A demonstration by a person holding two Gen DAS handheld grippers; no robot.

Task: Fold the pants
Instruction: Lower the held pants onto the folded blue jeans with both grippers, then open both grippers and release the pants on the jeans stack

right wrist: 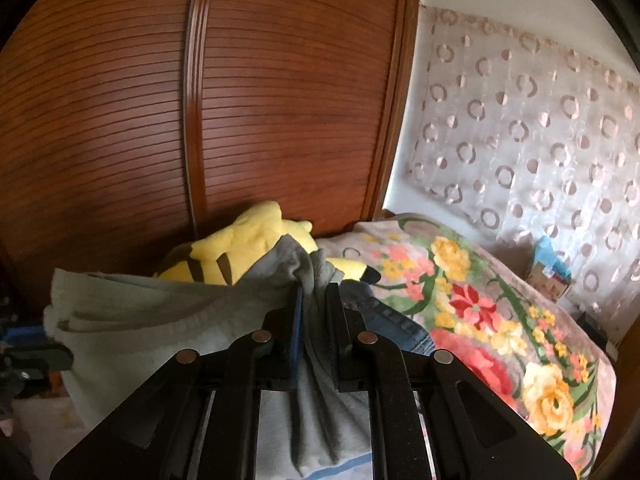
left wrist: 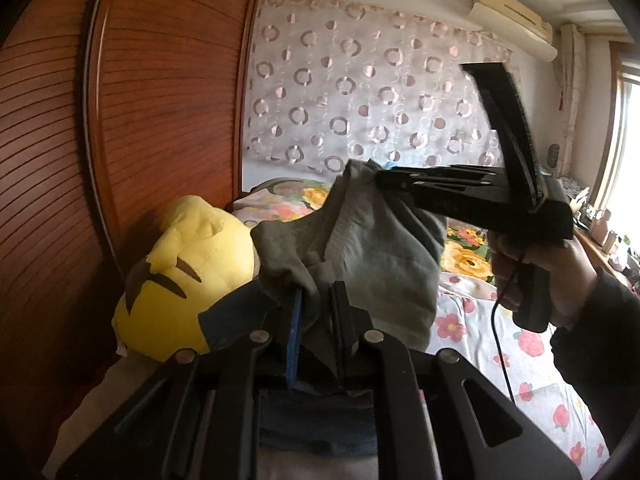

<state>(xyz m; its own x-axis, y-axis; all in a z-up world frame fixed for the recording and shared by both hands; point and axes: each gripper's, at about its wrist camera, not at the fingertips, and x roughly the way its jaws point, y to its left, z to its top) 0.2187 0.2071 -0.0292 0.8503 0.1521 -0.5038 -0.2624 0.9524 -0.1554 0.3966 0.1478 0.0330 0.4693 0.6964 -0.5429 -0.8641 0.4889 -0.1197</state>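
above the bed: soft grey-green cotton pants [left wrist: 360, 248] hang in the air, stretched between the two tools over the floral bedsheet [left wrist: 532, 364].
left claw: the left gripper [left wrist: 318, 308] has its jaws nearly together, pinching a bunched fold of the pants cloth between the blue pad and the black one.
right claw: the right gripper [right wrist: 314, 308] also stands almost closed, with a gathered edge of the same cloth caught between its pads; in the left view a hand [left wrist: 536, 276] carries it.
weight: it looks light; the cloth sags only a little between the grips.
stiffness: limp and floppy, it probably keeps no shape of its own and drapes wherever it is let go.
slip: knit cotton likely sits firmly in rubber pads, though a thin pinch could creep out under a tug.
where to hold: the thicker waistband or hem seams seem the safest purchase, one at each corner.
nearby: a yellow plush toy with dark stripes [right wrist: 240, 248] lies behind, beside the brown slatted wooden wardrobe door [right wrist: 280, 100].
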